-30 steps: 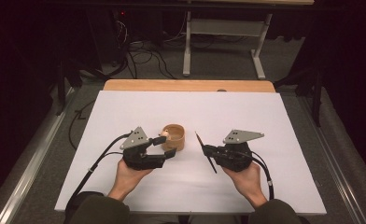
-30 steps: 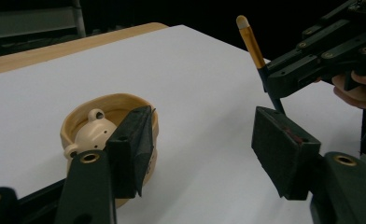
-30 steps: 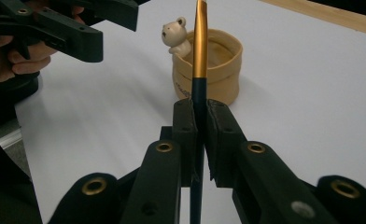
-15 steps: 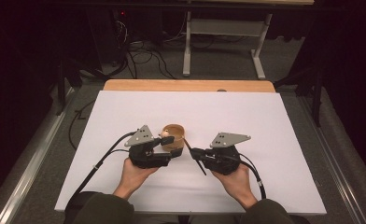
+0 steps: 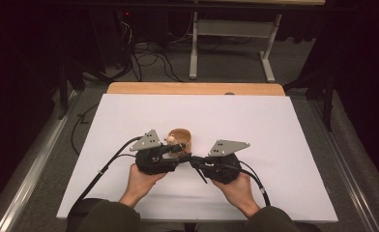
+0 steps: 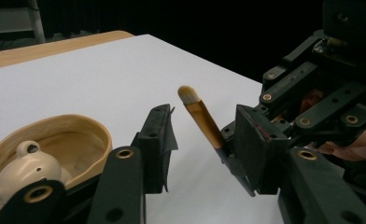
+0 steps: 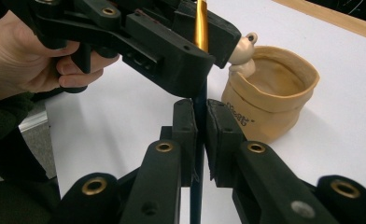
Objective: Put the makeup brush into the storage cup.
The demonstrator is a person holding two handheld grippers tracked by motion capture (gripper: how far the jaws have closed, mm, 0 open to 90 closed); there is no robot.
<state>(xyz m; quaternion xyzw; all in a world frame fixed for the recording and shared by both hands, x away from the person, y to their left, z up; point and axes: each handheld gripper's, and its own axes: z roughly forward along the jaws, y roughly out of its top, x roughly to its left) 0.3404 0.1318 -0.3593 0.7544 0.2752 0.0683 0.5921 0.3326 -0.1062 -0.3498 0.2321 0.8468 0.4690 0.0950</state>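
A makeup brush with a gold ferrule [image 6: 203,123] and a pale bristle tip has its thin dark handle [image 7: 199,122] clamped in my right gripper [image 7: 199,116], which is shut on it. The brush's head end stands between the jaws of my left gripper [image 6: 204,119]. Those jaws have just been closing, with a gap still showing on one side. In the high view my left gripper [image 5: 182,153] and right gripper [image 5: 196,163] meet tip to tip just in front of a tan cup [image 5: 182,137]. A small cream bear figure [image 6: 24,169] sits on the cup's rim [image 6: 85,128].
A white sheet [image 5: 255,125] covers the table, with a wooden strip [image 5: 192,88] along the far edge. Cables trail from both grippers toward the person. Beyond the table are a dark floor, loose wires and a metal frame [image 5: 226,43].
Both hands have come together in front of the cup. The right gripper carried the brush leftward, and its head now stands between the left gripper's narrowed jaws.
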